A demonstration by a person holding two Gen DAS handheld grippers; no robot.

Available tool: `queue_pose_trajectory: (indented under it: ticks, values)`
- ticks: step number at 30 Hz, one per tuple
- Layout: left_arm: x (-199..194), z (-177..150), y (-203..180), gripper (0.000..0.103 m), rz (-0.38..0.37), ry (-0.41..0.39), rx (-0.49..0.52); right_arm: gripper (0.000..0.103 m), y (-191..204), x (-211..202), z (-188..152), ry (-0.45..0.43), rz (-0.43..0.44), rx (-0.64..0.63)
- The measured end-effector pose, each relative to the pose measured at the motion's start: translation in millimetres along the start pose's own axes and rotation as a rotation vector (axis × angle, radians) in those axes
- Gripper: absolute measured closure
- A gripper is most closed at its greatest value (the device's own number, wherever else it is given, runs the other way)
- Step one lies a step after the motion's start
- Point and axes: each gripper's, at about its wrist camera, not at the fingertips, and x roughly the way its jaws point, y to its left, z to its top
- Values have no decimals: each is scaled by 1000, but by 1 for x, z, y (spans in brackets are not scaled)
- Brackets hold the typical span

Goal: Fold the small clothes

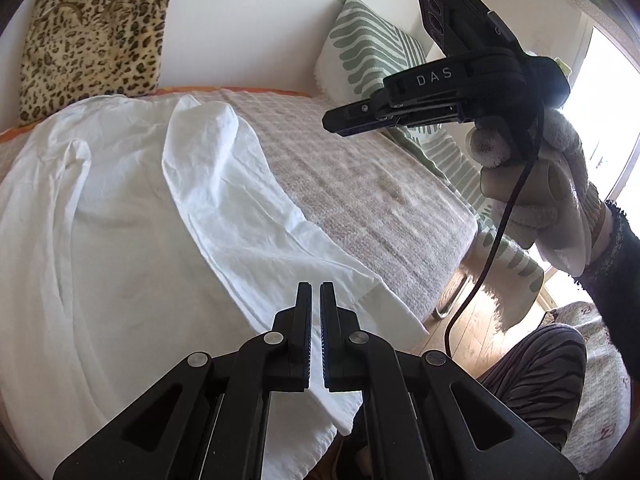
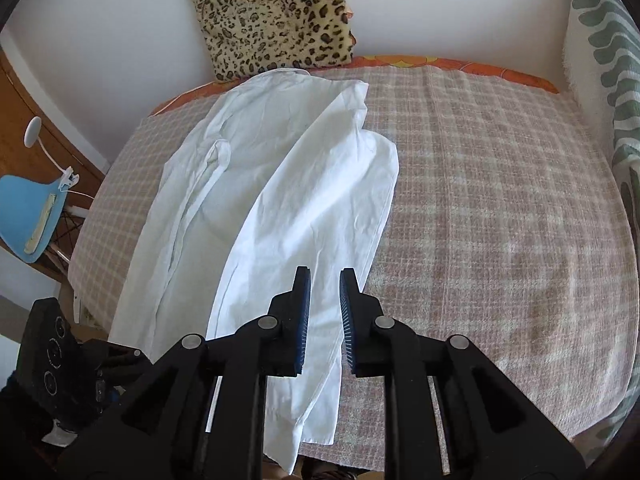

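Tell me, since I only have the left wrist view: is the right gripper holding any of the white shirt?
Observer: No. The right wrist view shows the right gripper with its jaws apart and nothing between them. The white shirt lies below it on the checked blanket.
Operator: What is past the shirt on the bed's left side? My frame cuts off there.
Observer: A blue chair stands beside the bed, with a small white clip lamp just above it in the picture.
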Motion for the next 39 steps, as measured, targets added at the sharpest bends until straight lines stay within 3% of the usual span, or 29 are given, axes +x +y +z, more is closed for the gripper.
queue_pose_trajectory:
  ticks: [4, 11, 16, 20, 21, 22, 23, 28, 31, 33, 35, 37, 39]
  values:
    - [19, -17, 14, 100, 65, 107, 13, 56, 0, 31, 54, -42, -51, -18]
    - [15, -30, 29, 100, 50, 124, -1, 48, -24, 109, 144, 11, -34, 77]
    - [16, -30, 24, 100, 46, 113, 24, 46, -33, 171, 178, 97, -57, 97]
    - [16, -28, 27, 100, 25, 115, 26, 46, -41, 207, 193, 112, -69, 133]
    - [16, -28, 28, 100, 22, 114, 24, 53, -41, 212, 196, 108, -69, 136]
    - [16, -28, 27, 100, 20, 114, 26, 82, -39, 215, 198, 97, -70, 133]
    - [16, -28, 27, 100, 20, 113, 29, 96, -35, 218, 200, 99, -63, 121]
    - [16, -29, 26, 100, 20, 105, 36, 100, 0, 213, 215, 3, -136, -61]
    - [16, -29, 26, 100, 20, 103, 38, 100, -13, 233, 222, 84, -158, -10]
    - [16, -30, 25, 100, 22, 102, 44, 95, -20, 231, 223, 81, -200, 26]
    - [15, -29, 26, 100, 23, 103, 42, 87, -27, 217, 222, 63, -167, 65]
    - [13, -30, 26, 100, 26, 102, 41, 67, -31, 190, 216, 24, -155, 77]
    - [10, -29, 27, 100, 43, 102, 50, 64, -33, 159, 207, -16, -137, 74]
